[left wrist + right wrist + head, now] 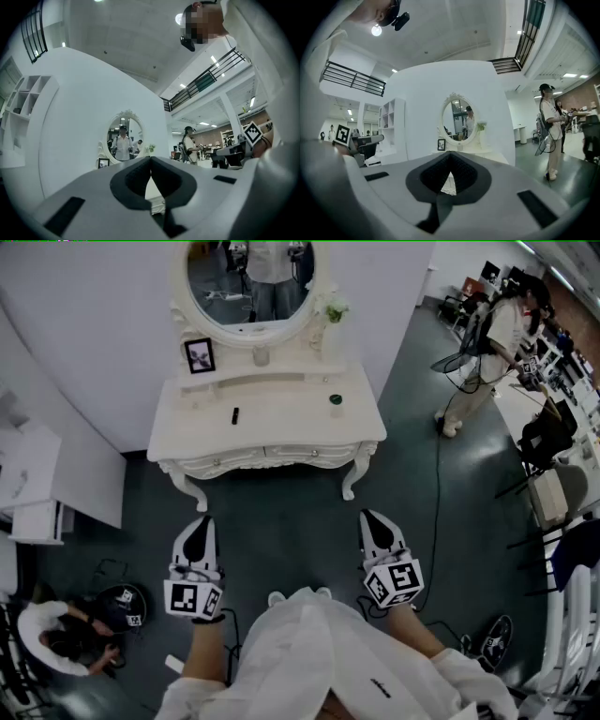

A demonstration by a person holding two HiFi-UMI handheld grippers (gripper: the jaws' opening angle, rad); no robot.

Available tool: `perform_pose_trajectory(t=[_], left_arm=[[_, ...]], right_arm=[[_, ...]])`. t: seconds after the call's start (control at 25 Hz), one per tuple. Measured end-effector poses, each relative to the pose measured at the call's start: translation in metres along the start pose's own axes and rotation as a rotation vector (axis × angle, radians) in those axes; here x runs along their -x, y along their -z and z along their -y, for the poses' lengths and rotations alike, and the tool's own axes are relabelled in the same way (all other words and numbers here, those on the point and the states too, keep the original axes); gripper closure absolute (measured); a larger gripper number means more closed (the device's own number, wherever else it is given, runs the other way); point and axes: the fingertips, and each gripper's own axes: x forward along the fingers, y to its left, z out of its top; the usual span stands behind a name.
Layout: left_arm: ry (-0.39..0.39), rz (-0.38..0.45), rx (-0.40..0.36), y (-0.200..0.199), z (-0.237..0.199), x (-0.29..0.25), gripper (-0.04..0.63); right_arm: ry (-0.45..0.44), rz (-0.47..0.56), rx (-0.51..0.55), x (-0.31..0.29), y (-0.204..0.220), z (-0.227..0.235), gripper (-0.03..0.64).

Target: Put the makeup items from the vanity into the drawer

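Note:
The white vanity (281, 423) stands ahead of me, a floor's gap away, with its drawer front (265, 455) closed. On its top lie a small black stick (234, 415) and a round green jar (336, 400). My left gripper (199, 523) and right gripper (372, 517) hang over the dark floor short of the vanity, pointing toward it. Both are shut with nothing between the jaws. In the left gripper view the left gripper (150, 159) has its tips pressed together, and the right gripper (450, 154) looks the same in the right gripper view.
An oval mirror (249, 282), a photo frame (200, 355), a small cup (261, 356) and a flower vase (333, 326) stand on the vanity's back shelf. A person (486, 348) stands at right, another (56, 638) crouches lower left. A white cabinet (33, 488) is left, chairs (553, 484) right.

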Motion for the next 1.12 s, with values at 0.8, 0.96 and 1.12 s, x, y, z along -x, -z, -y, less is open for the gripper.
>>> perform_pose_trajectory(t=[0.8, 0.96, 1.12], left_arm=[[0.015, 0.017, 0.062, -0.002, -0.013, 0.003, 0.566], [0.037, 0.014, 0.092, 0.005, -0.016, 0.001, 0.448], [0.049, 0.025, 0.073, 0.005, -0.019, 0.002, 0.288]], right_arm=[[-0.021, 0.003, -0.020, -0.011, 0.002, -0.020, 0.600], [-0.030, 0.004, -0.019, -0.017, 0.003, -0.030, 0.598], [-0.017, -0.010, -0.017, -0.020, 0.006, -0.040, 0.598]])
